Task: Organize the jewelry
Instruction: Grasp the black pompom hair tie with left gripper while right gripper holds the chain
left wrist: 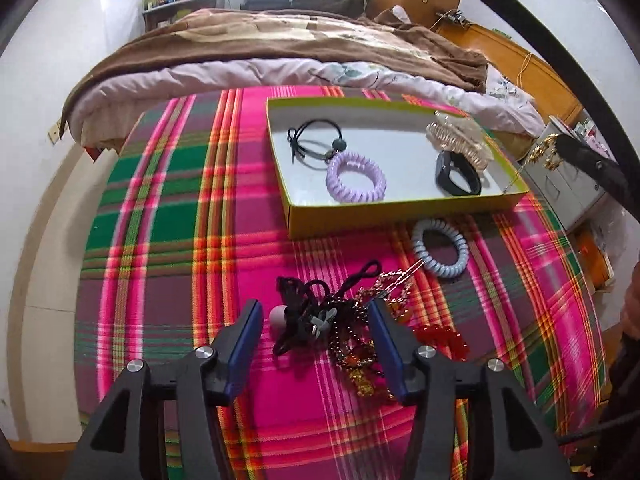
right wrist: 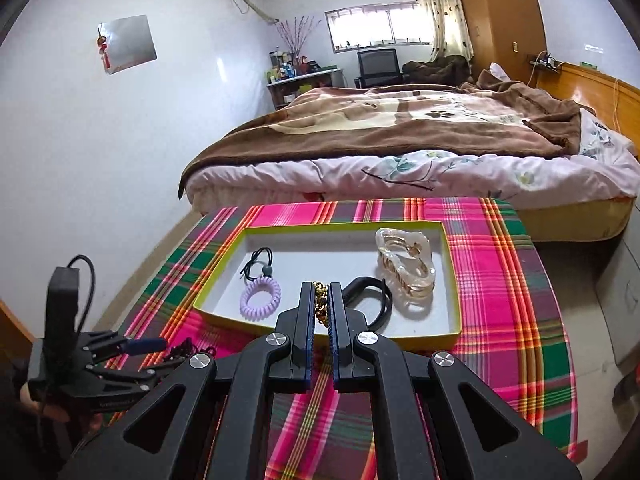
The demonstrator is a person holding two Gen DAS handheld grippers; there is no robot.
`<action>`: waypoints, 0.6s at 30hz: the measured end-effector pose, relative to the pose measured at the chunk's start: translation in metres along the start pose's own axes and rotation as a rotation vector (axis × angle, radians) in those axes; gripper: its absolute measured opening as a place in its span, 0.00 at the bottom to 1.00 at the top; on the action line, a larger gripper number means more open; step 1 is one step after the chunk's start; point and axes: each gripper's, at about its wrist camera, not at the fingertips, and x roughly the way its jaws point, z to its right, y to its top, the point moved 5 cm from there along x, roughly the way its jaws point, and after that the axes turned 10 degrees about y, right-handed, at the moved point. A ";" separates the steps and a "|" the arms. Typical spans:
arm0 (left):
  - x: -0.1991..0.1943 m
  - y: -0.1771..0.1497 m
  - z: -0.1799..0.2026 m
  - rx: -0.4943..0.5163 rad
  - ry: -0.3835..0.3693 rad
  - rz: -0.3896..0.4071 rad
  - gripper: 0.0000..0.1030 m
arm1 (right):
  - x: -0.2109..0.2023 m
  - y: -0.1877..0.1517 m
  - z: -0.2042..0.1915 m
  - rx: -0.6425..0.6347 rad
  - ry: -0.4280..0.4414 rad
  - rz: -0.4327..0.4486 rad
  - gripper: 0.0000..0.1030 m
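A yellow-rimmed tray [left wrist: 404, 211] on the plaid cloth holds a black hair tie [left wrist: 316, 140], a purple coil band [left wrist: 355, 180], a black band [left wrist: 456, 178] and a clear claw clip [left wrist: 456, 140]. My left gripper [left wrist: 316, 320] is open, its fingers either side of a tangled pile of black ties and bead chains [left wrist: 340, 320]. A pale blue coil band [left wrist: 440, 252] lies near the tray. My right gripper [right wrist: 322, 304] is shut on a gold chain [right wrist: 320, 304], held above the tray's front rim [right wrist: 400, 336]. The gold chain also shows at the right edge of the left wrist view [left wrist: 546, 152].
A red bead piece [left wrist: 444, 338] lies right of the pile. A bed with a brown blanket [right wrist: 400, 128] stands behind the table. A grey cabinet [left wrist: 568, 184] stands to the right. The left gripper shows at the lower left of the right wrist view [right wrist: 132, 346].
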 end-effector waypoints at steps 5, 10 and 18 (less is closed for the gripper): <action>0.006 0.000 0.004 0.007 0.015 0.002 0.47 | 0.000 0.000 0.000 0.000 -0.007 0.002 0.06; 0.000 0.002 0.004 0.001 0.009 0.020 0.32 | 0.000 -0.001 -0.001 -0.001 -0.013 0.003 0.06; -0.008 0.002 -0.006 -0.038 -0.006 0.036 0.32 | -0.001 0.000 -0.001 -0.002 -0.013 0.007 0.06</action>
